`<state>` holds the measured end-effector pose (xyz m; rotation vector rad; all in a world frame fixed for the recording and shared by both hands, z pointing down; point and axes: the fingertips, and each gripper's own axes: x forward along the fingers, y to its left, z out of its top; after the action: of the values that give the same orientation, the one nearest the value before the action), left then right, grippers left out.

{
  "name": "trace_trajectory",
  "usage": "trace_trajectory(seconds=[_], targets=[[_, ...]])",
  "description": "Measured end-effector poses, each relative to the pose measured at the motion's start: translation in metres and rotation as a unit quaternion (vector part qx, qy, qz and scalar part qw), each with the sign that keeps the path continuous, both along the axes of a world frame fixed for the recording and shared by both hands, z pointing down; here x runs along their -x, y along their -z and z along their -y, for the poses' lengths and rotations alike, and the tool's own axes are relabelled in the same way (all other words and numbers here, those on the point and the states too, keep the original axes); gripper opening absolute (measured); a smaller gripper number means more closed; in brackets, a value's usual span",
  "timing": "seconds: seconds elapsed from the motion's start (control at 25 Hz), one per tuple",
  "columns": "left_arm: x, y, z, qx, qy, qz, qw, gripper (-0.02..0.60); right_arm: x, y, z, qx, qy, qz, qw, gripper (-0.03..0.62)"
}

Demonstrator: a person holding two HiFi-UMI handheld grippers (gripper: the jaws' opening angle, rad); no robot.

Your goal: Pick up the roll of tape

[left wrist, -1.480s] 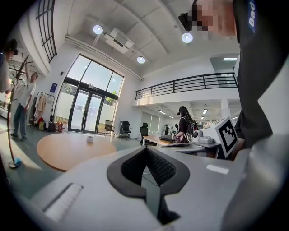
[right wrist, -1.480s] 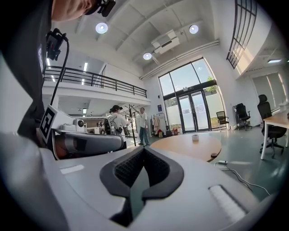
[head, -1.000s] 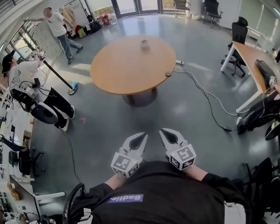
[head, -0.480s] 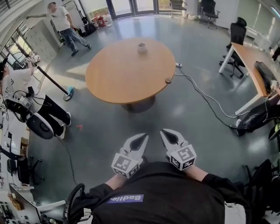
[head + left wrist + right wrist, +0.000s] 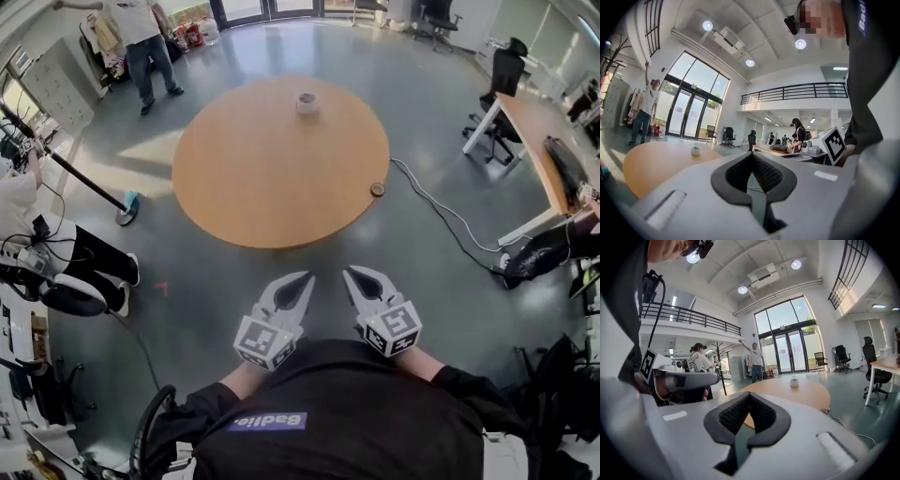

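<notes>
The roll of tape (image 5: 307,102) is small and pale and stands on the far side of a round wooden table (image 5: 281,178). It also shows far off in the left gripper view (image 5: 695,150) and in the right gripper view (image 5: 794,382). My left gripper (image 5: 305,277) and right gripper (image 5: 352,273) are held side by side just short of the table's near edge, well away from the roll. Both point level toward the table. In both gripper views the jaw tips meet, left gripper (image 5: 751,154) and right gripper (image 5: 749,393), with nothing between them.
A small round disc (image 5: 377,189) lies at the table's right edge, and a cable (image 5: 450,220) runs from there across the grey floor. A desk (image 5: 530,127) and an office chair (image 5: 502,80) stand at the right. One person (image 5: 141,37) stands at the back left, another (image 5: 23,211) sits at the left.
Both grippers have travelled forward together, so the table now lies much nearer them in the head view. The person at the back left has shifted. Both pairs of jaws stay closed.
</notes>
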<state>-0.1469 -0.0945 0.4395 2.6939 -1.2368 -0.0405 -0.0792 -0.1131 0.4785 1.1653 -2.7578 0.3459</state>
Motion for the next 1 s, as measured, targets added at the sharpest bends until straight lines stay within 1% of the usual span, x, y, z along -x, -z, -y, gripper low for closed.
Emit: trace_trajectory(seconds=[0.16,0.24,0.32,0.48,0.64,1.0], targets=[[0.038,0.003,0.037,-0.003,-0.004,-0.013,0.9999,0.020,0.030,0.005,0.034,-0.001,-0.018,-0.007,1.000,0.005],[0.049,0.002,0.051,0.003,-0.007,-0.023,0.9997,0.018,0.036,0.006,0.046,0.002,-0.029,-0.012,1.000,0.005],[0.051,-0.001,0.061,0.010,-0.014,-0.030,0.9994,0.020,0.036,0.004,0.054,0.008,-0.039,-0.018,0.999,0.005],[0.043,-0.010,0.077,0.014,-0.024,-0.031,0.9991,0.020,0.027,-0.010,0.068,0.021,-0.050,-0.019,0.998,0.005],[0.029,-0.010,0.094,0.012,-0.019,-0.032,0.9992,0.020,0.011,-0.013,0.082,0.021,-0.051,-0.014,0.998,0.005],[-0.016,0.011,0.125,-0.002,0.004,-0.006,1.0000,0.020,-0.042,-0.004,0.124,0.022,-0.039,0.010,0.999,0.005]])
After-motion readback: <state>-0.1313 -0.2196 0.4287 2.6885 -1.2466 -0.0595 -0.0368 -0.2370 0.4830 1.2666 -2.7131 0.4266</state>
